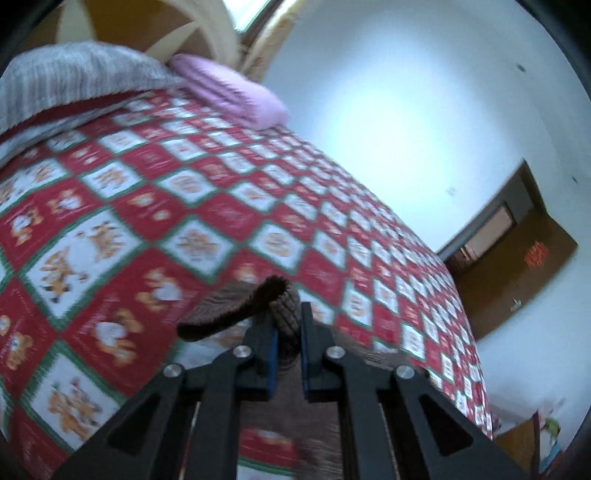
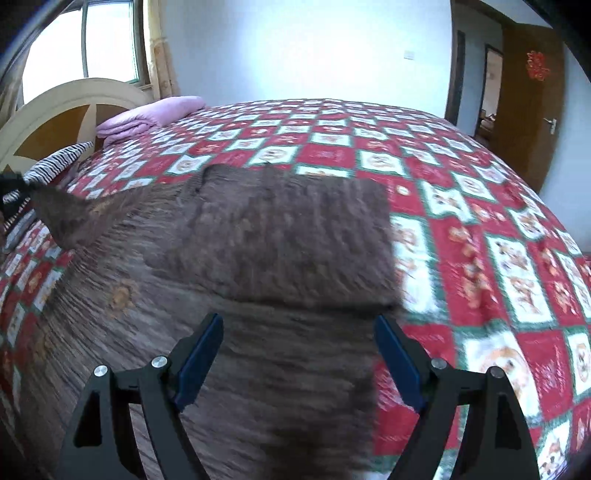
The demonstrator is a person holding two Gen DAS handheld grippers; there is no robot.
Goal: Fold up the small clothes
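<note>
My left gripper (image 1: 287,332) pinches a corner of the brown ribbed knit garment (image 2: 288,240) at lower centre; my right gripper (image 2: 299,354) hangs open above the cloth spread on the red-checked quilt (image 2: 480,221).

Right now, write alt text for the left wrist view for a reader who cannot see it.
The left gripper is shut on a bunched edge of a brown knitted garment, lifting it off a bed. The bedspread is a red, white and green check. A folded pink blanket lies near the headboard.
</note>
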